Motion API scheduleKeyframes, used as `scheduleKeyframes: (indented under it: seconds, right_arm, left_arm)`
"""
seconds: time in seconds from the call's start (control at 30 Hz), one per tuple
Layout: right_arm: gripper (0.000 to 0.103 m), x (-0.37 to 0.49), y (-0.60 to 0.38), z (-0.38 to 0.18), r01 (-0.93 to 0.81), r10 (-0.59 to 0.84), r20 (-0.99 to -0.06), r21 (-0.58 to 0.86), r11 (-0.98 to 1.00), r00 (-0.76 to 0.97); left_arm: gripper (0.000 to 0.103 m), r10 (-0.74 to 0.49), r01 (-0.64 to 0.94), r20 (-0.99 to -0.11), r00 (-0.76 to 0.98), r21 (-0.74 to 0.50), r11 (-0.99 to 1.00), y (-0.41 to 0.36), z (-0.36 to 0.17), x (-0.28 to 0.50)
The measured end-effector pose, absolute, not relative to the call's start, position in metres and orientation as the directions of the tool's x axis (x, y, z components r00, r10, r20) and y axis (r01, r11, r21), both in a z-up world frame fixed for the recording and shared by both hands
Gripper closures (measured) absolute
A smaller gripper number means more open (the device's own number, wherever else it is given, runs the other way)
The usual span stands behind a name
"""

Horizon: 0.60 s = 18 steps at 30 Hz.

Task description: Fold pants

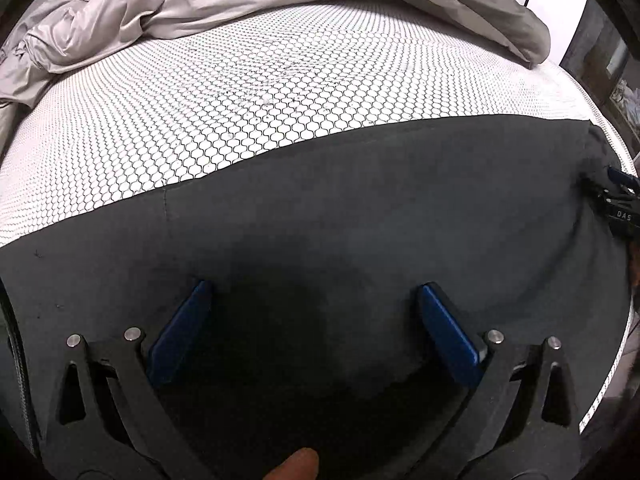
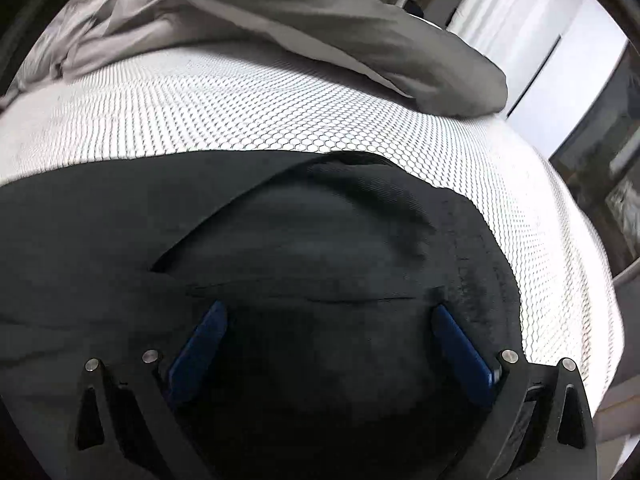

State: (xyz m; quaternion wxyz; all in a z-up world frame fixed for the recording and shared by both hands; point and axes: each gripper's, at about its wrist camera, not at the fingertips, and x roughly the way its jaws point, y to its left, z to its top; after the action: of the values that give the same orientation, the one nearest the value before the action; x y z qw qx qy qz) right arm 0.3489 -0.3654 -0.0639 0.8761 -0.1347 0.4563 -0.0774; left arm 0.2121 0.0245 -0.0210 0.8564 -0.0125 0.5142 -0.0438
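The dark grey pants (image 1: pixel 360 208) lie flat along the near edge of the mattress (image 1: pixel 240 92). My left gripper (image 1: pixel 314 286) hovers just over the cloth, wide open, with nothing between its blue pads (image 1: pixel 184 328). In the right wrist view the pants (image 2: pixel 312 232) show a curved seam and a stitched hem at their right end. My right gripper (image 2: pixel 330 306) is wide open just above that end, blue pads (image 2: pixel 460 352) apart and empty. The right gripper also shows at the far right of the left wrist view (image 1: pixel 618 200), beside the cloth's end.
A crumpled grey duvet (image 1: pixel 180 4) lies across the back of the mattress; it shows in the right wrist view too (image 2: pixel 320 20). The white mattress top (image 2: pixel 240 104) has a black honeycomb print. White wall and dark furniture (image 2: pixel 600 128) stand to the right of the bed.
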Motion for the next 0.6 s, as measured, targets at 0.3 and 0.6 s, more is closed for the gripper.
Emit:
scheduleKeyframes:
  seconds: [0.3,0.6]
  right_arm:
    - [0.001,0.346,-0.286,-0.042,-0.184,0.020,-0.786,-0.120,0.976,0.618]
    - [0.001,0.381,-0.298,-0.079,-0.162,-0.096,-0.822,-0.223,0.961,0.561]
  left_arm:
    - [0.001,-0.171,0.089,-0.846,0.505,-0.146,0.985,-0.002,-0.001,0.232]
    - [0.000,-0.126,0.088,-0.872,0.472,-0.095,0.992,-0.012,-0.024,0.253]
